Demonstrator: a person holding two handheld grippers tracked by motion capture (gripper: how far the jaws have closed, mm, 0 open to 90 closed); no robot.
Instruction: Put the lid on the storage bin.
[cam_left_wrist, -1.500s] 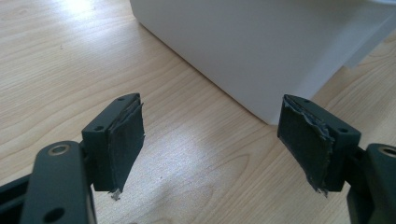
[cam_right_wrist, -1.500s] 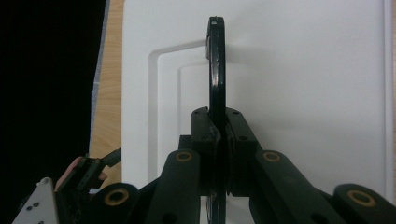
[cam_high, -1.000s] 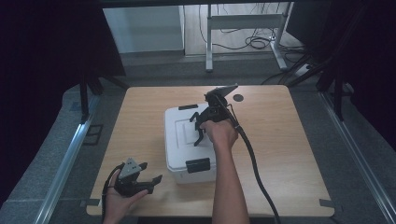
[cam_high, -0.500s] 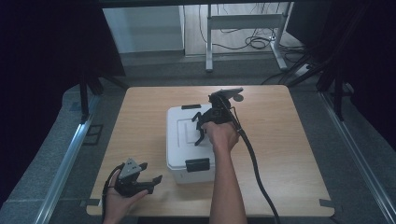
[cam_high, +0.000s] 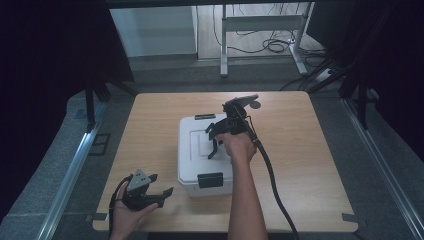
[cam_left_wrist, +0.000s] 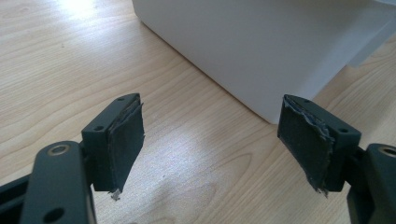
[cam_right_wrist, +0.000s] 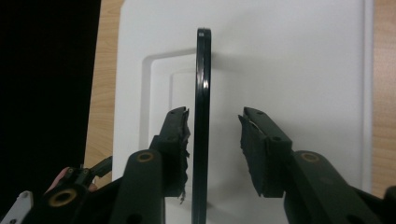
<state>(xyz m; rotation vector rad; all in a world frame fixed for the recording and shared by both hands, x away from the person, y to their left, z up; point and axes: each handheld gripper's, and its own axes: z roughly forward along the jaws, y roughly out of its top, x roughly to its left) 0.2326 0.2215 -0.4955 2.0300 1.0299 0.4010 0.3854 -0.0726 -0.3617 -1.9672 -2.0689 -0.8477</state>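
One white box (cam_high: 200, 160) sits at the middle of the wooden table (cam_high: 310, 165), its lid on, with a black latch (cam_high: 210, 180) on the near side and another (cam_high: 205, 117) on the far side. A black handle (cam_right_wrist: 201, 116) stands upright on the lid above a shallow recess, seen edge-on as a thin dark bar in the right gripper view. The right claw (cam_right_wrist: 212, 149) points down over the lid with the handle between its jaws: the jaws are partly apart, one pad lies just beside or touching the handle, and the other pad is clearly off it, so nothing is clamped. In the high view the right claw (cam_high: 214, 142) is over the lid's centre, held by a hand (cam_high: 239, 145) whose bare forearm comes in from the bottom edge, and a thick black cable (cam_high: 272, 185) trails back across the table. The left claw (cam_high: 161, 189) rests near the table's front left corner, just beside the box, held in the person's left hand (cam_high: 127, 212). In the left gripper view the left claw (cam_left_wrist: 210, 135) is spread wide with worn pads, aimed at a lower corner of the box (cam_left_wrist: 261, 42), with bare wood between the jaws.
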